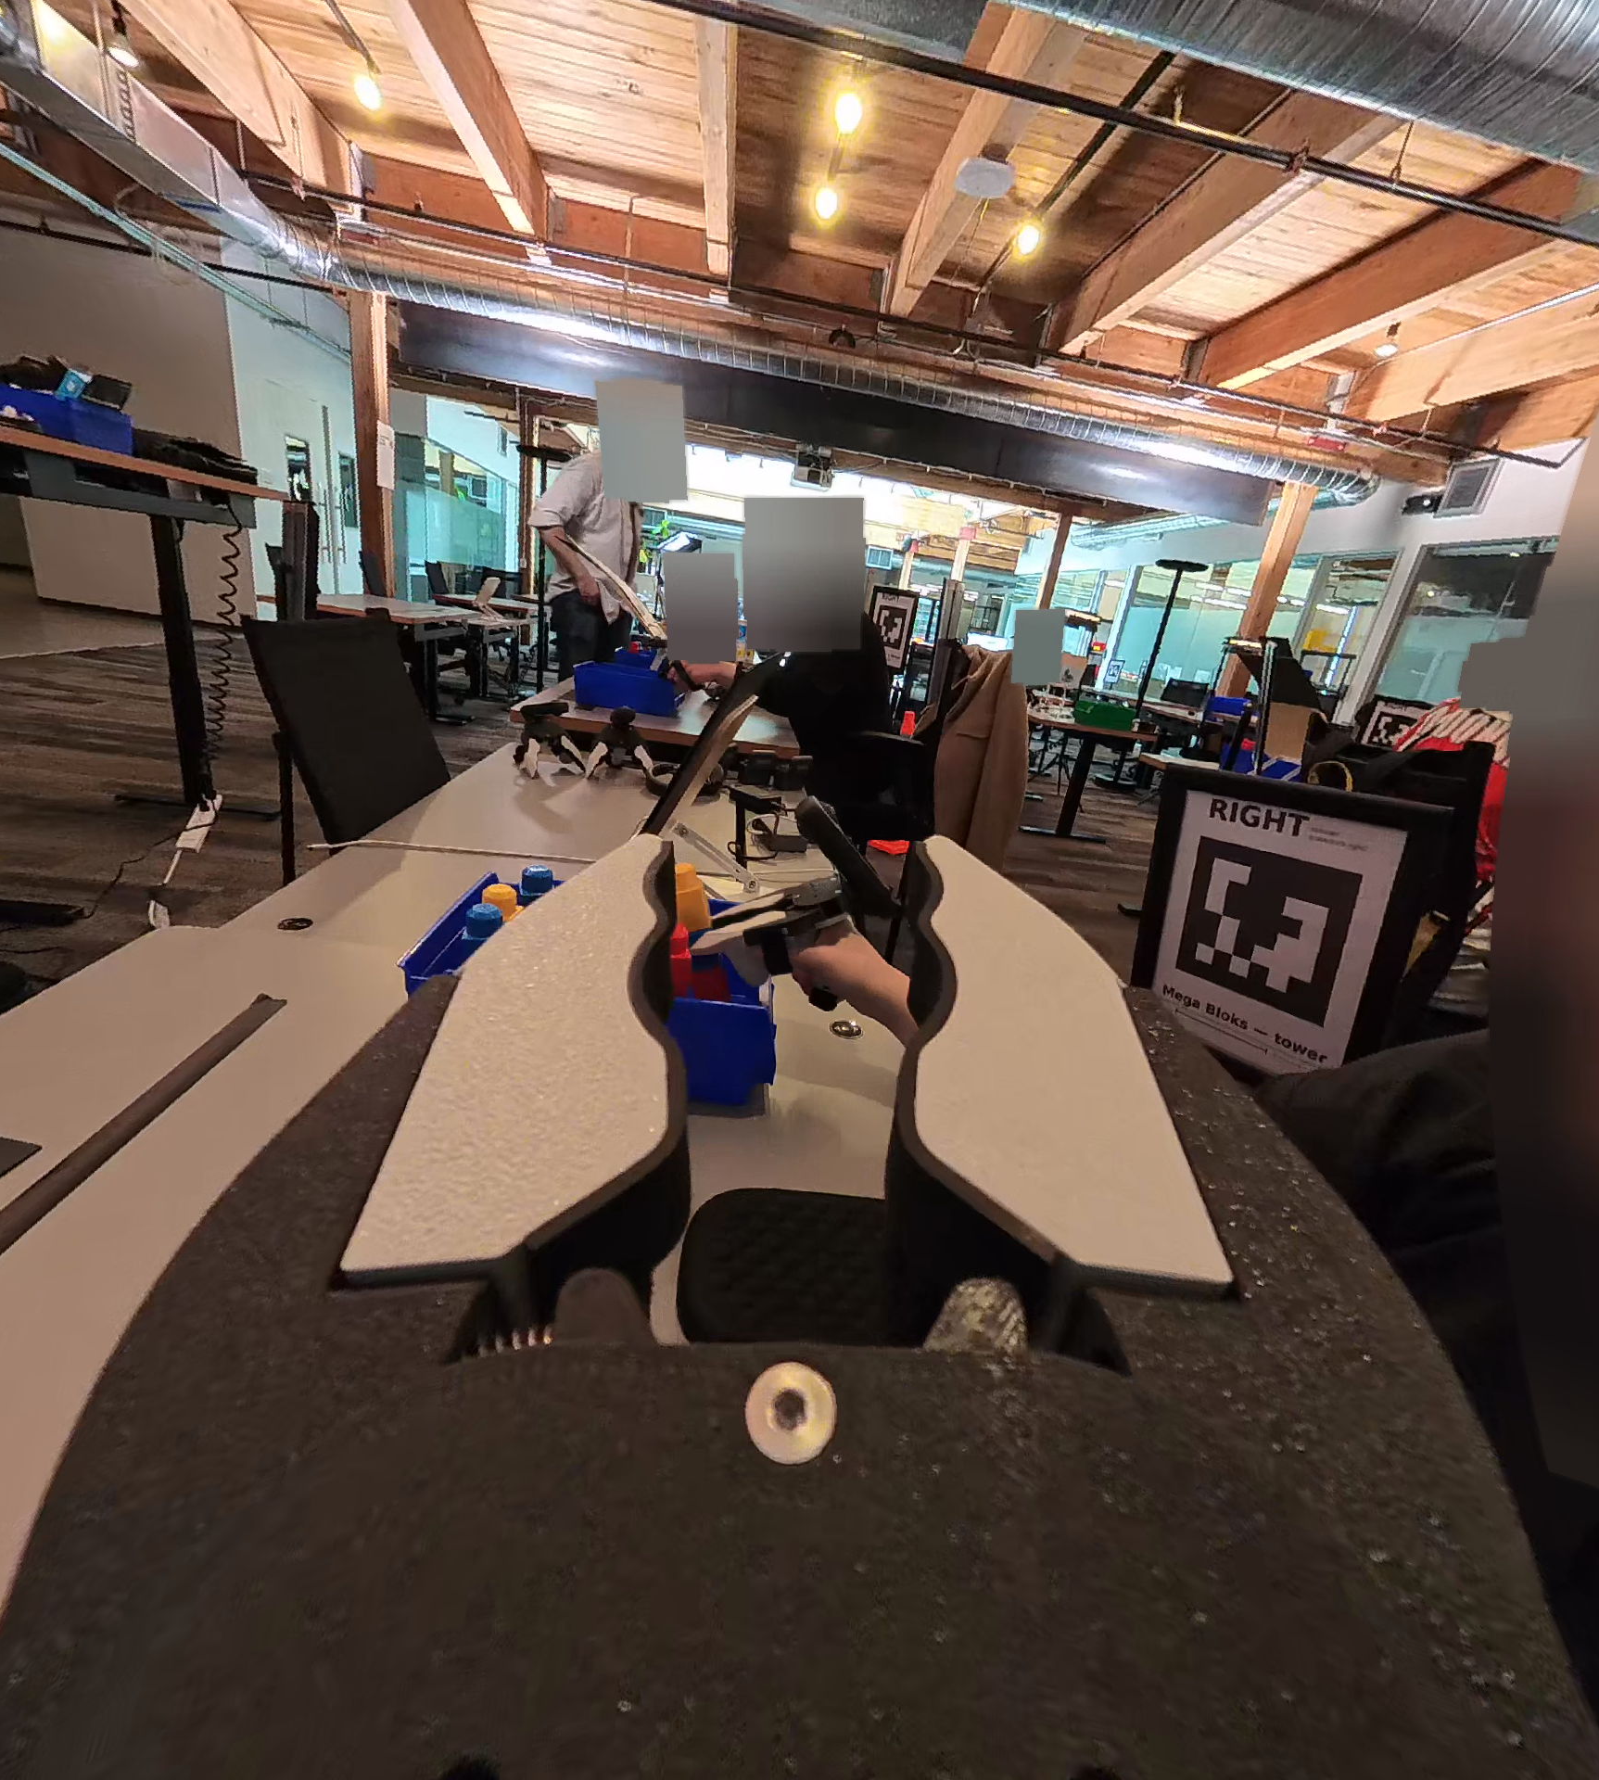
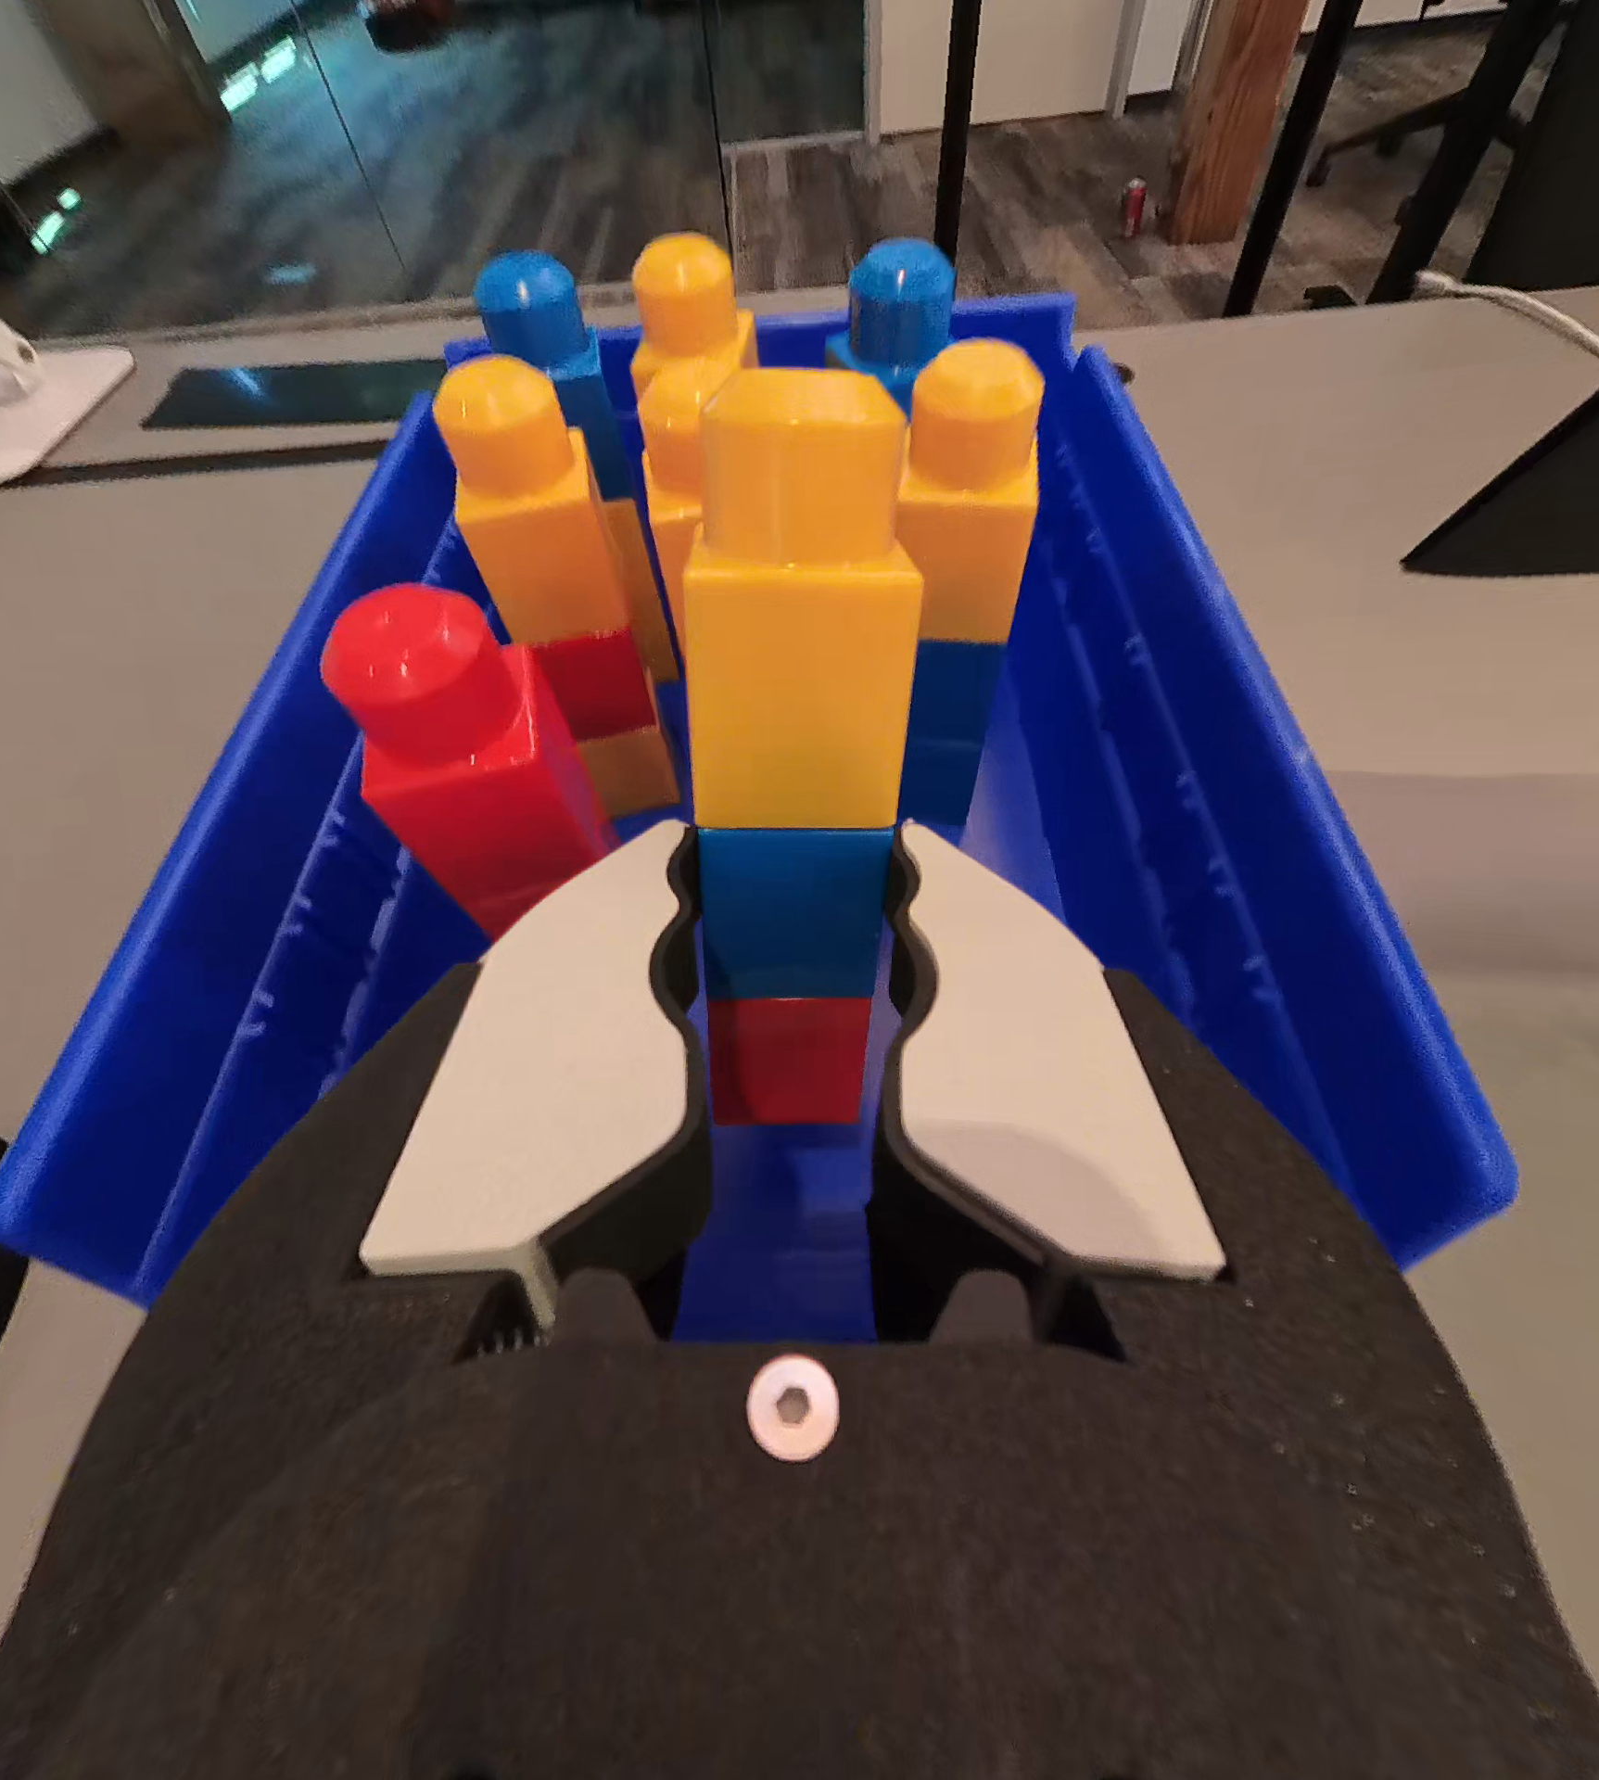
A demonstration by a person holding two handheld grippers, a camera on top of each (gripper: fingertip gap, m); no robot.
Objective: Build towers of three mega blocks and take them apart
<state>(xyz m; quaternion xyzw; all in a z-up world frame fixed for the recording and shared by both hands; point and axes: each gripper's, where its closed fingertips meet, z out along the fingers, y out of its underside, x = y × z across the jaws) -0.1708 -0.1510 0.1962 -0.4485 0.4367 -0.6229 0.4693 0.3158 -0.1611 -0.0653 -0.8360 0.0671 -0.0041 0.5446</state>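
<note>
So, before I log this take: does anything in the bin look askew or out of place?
One thing: the red-topped tower at the blue bin's left wall seems to lean left, while the others stand upright. The right tool grips the front tower's blue block.

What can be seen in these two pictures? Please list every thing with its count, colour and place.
Tower in the jaws: one, yellow on blue on red, front of the bin, right gripper closed on its blue middle block.
Other block stacks: about seven, tops yellow, blue and red, standing behind it in the bin; exact count unclear.
Bin: one, blue plastic, on the table.
Table: one, grey.
Marker sign: one, black and white, right of the table.
Chair: one, black, left of the table.
People: several, at desks far behind, blurred.
Left gripper: black with grey plates, open, empty, aimed at the bin.
Right gripper: same colours, over the bin.
</note>
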